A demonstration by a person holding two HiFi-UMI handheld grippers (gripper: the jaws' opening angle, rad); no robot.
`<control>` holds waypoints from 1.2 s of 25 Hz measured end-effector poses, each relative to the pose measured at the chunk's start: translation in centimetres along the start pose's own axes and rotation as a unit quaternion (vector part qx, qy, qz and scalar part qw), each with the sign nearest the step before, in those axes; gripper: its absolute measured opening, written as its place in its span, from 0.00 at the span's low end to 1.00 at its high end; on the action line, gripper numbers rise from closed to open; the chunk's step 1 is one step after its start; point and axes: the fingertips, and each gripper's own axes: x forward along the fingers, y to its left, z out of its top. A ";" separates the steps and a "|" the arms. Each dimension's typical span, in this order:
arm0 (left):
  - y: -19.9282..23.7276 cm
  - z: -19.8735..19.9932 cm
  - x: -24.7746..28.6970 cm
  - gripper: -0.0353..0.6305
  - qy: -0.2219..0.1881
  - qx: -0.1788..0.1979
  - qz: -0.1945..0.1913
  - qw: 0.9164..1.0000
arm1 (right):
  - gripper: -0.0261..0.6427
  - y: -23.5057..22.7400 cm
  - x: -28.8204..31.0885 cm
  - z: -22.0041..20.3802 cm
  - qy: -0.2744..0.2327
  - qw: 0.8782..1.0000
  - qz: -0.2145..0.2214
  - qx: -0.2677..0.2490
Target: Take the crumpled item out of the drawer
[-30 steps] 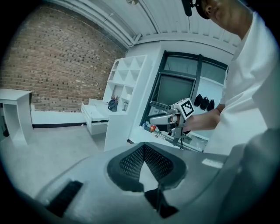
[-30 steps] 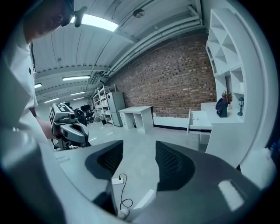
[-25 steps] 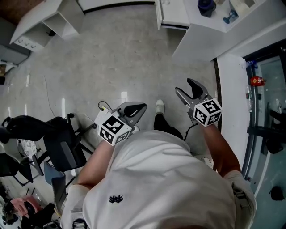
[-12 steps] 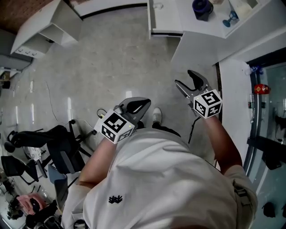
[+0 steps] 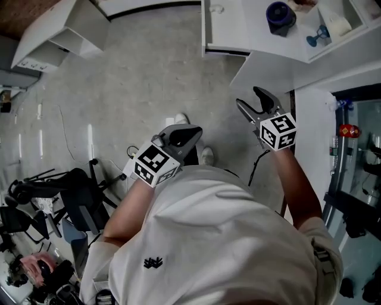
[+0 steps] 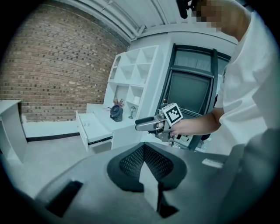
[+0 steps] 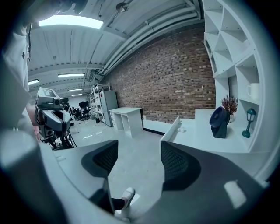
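Note:
A white drawer (image 5: pixel 223 27) stands pulled out from the white desk (image 5: pixel 268 56) at the top of the head view; its inside and any crumpled item are hidden in every view. My left gripper (image 5: pixel 193 132) hangs over the floor, well short of the drawer, shut with nothing in it. In the left gripper view its pads (image 6: pixel 143 151) meet, and the drawer (image 6: pixel 92 129) lies ahead to the left. My right gripper (image 5: pixel 247 97) is open and empty, just short of the desk corner. Between the right gripper's (image 7: pixel 139 153) jaws I see floor and the drawer front (image 7: pixel 171 130).
A dark blue fan (image 5: pixel 278 13) and a small blue lamp (image 5: pixel 315 37) stand on the desk. A white side table (image 5: pixel 59 30) is at the far left. Black chairs and stands (image 5: pixel 77 190) crowd the left. A glass-fronted cabinet (image 5: pixel 357 149) runs along the right. The person's shoes (image 5: pixel 207 156) are on the floor.
The person has stepped forward, so the desk and drawer lie closer. Both grippers moved ahead with the body. The left stays shut, the right stays open.

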 end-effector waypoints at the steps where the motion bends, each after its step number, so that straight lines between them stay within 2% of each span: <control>1: 1.2 0.5 0.2 0.06 -0.005 0.001 -0.001 1.000 | 0.52 -0.5 0.9 0.5 0.003 1.000 -0.003 -0.004; 5: 6.4 2.1 0.9 0.06 -0.014 -0.010 -0.008 1.000 | 0.52 -2.9 4.7 3.1 0.017 0.999 -0.016 -0.027; 9: 11.8 5.2 1.4 0.06 -0.016 0.005 -0.016 1.000 | 0.52 -6.0 9.4 6.4 0.023 0.998 -0.029 -0.043; 14: 19.1 7.6 0.2 0.06 -0.024 0.009 -0.003 1.000 | 0.51 -9.2 16.1 9.1 0.042 0.997 -0.034 -0.062; 18: 23.8 7.8 -0.4 0.06 -0.023 0.006 0.006 1.000 | 0.51 -11.8 20.4 10.6 0.050 0.995 -0.046 -0.078; 22: 26.8 8.7 0.0 0.06 -0.030 -0.014 0.010 0.999 | 0.50 -14.9 24.3 11.5 0.066 0.992 -0.055 -0.090; 26: 30.7 10.0 1.5 0.06 -0.035 -0.022 0.026 0.999 | 0.50 -19.8 29.6 12.4 0.085 0.989 -0.052 -0.107; 30: 35.9 12.1 3.4 0.06 -0.038 -0.036 0.052 0.997 | 0.50 -25.4 36.1 11.7 0.125 0.982 -0.035 -0.135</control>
